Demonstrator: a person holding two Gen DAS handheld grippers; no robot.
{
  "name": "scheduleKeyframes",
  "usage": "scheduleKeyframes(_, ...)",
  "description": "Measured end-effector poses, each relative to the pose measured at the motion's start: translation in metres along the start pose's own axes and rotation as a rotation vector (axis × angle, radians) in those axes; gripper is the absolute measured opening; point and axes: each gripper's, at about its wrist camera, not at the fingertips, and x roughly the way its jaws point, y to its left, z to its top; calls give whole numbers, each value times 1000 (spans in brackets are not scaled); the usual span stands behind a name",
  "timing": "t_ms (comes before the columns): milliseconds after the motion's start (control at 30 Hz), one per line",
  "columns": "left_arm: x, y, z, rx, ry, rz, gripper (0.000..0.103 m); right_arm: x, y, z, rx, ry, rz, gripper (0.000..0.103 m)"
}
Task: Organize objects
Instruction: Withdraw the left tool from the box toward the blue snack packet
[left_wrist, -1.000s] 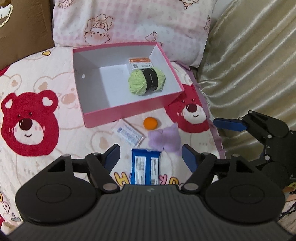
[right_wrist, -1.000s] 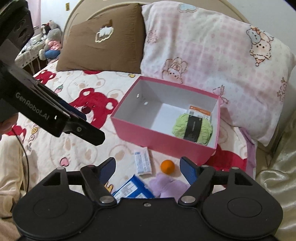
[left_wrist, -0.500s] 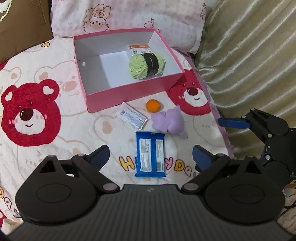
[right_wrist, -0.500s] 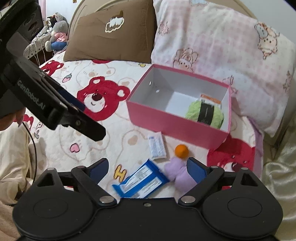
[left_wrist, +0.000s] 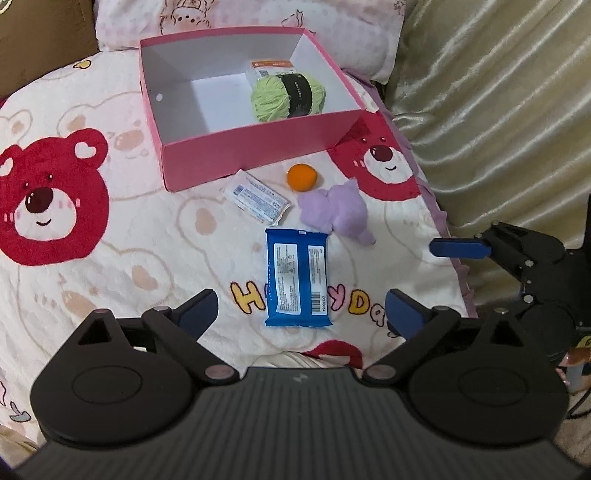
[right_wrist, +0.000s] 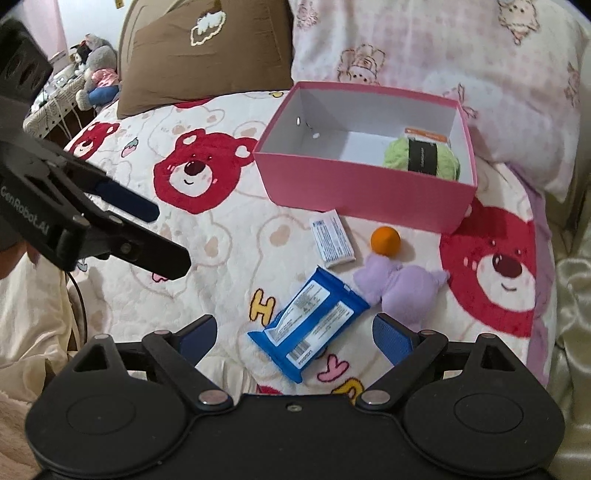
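Home bedroom: bear-print bedspread (right_wrist: 207, 236), pillows (right_wrist: 424, 48), stuffed toys (right_wrist: 96, 70).

1. Bed blanket (right_wrist: 221, 280): cream, red bear print, coloured letters.
2. Brown pillow (right_wrist: 207, 51) at the head, cloud motif.
3. Pink checked pillow (right_wrist: 443, 48) beside it, cartoon print.
4. Plush toys (right_wrist: 96, 70) far left, off the bed.
5. Beige satin fabric (left_wrist: 498, 110) along the bed's edge.

Each camera sat just behind its own tongs, looking steeply down at the bed (left_wrist: 110, 229) from close above. The left view faced the pink box (left_wrist: 258, 147) squarely; the right view saw it from the right and took in the pillows. Both shared the box (right_wrist: 362, 192) and blue packet (left_wrist: 298, 277).
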Motion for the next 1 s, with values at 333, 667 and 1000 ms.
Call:
scheduleKeyframes(333, 30, 4, -24, -39, -15, -18, 95, 16, 3, -23, 46, 3, 6, 94)
scheduleKeyframes(667, 56, 11, -39, -33, -78, -9, 95, 48, 12, -40, 35, 21, 30, 94)
scheduleKeyframes(1000, 84, 23, -49, -64, -138, -49, 94, 76, 3, -54, 99, -54, 55, 93)
